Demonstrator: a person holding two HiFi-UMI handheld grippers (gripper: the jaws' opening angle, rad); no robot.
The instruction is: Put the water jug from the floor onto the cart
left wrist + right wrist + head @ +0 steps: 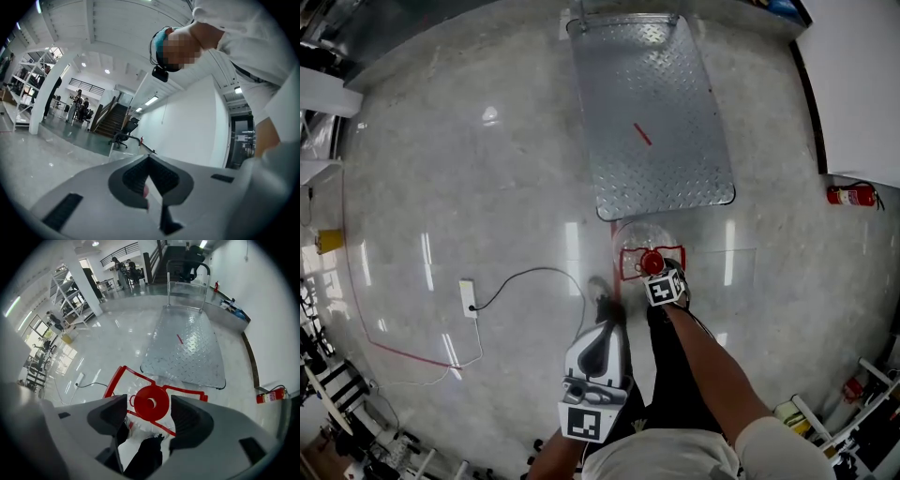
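While the right gripper (pixel 664 277) points almost straight down with its jaws spread wide, gripping nothing, the red cap (pixel 151 402) sits directly below, framed between them with neither pad seeming to touch it. The water jug (pixel 638 240) stands upright on the floor (pixel 487 187) — neck toward the gripper, just short of the cart (pixel 656 122). That arm reaches forward and down. The left gripper (pixel 598 352), jaws together and empty, is level by the body — clearly the farther one.

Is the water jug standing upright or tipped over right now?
Upright. The water jug stands on the floor, its red cap facing straight up at the head view.
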